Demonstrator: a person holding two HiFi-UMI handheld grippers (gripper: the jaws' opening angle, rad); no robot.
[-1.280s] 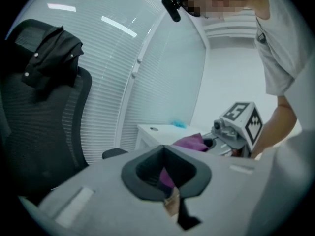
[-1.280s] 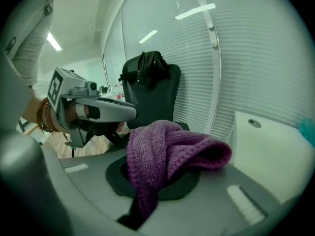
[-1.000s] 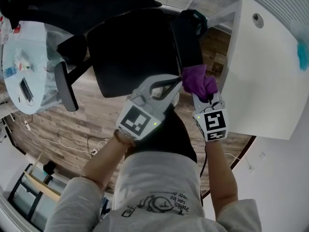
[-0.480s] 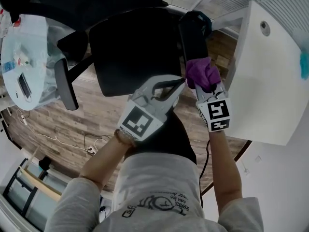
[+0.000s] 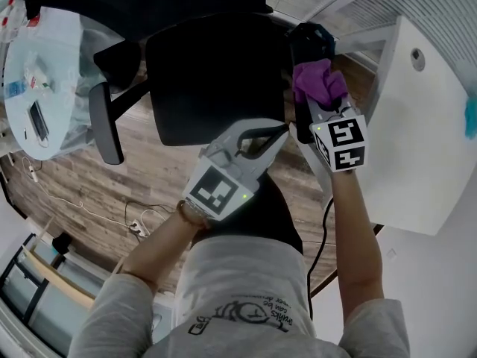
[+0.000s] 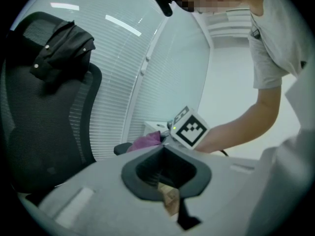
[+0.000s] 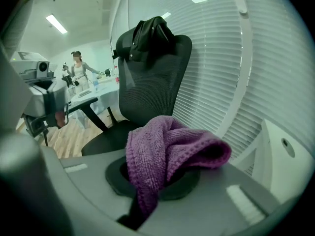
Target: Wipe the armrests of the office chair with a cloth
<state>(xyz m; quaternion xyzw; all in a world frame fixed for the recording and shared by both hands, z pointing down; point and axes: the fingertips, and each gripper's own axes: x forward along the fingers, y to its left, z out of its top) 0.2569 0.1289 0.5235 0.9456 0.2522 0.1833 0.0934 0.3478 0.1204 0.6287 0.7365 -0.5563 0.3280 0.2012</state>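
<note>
The right gripper (image 5: 322, 101) is clamped on a bunched purple cloth (image 5: 319, 83). In the right gripper view, the cloth (image 7: 167, 146) fills the gap between the jaws of this gripper (image 7: 153, 180) and spills over their front. The cloth sits on top of a black armrest (image 5: 304, 51) of the office chair, at the far end of the pad. From the left gripper view, the cloth (image 6: 145, 141) lies on that armrest (image 6: 122, 149), with the right gripper's marker cube (image 6: 190, 127) just behind it.

The left gripper (image 5: 280, 130) hangs just beside the right one, above the seat's near corner. Its jaws are pressed together at the tips with nothing between them. The left gripper view shows the same: this gripper (image 6: 164, 154) is closed and empty, with wooden floor showing through a small gap below.

The chair's black seat (image 5: 216, 73) lies between the two armrests. The other armrest (image 5: 104, 121) is well apart, on the far side of the seat. The mesh backrest (image 7: 152, 77) stands upright with a dark garment (image 7: 150, 33) draped over its top.

A white desk (image 5: 417, 125) stands just beside the cloth-side armrest. A round glass table (image 5: 45, 88) is off to the left, over a wooden floor (image 5: 141, 170). White blinds (image 7: 221, 58) cover the wall behind the chair.
</note>
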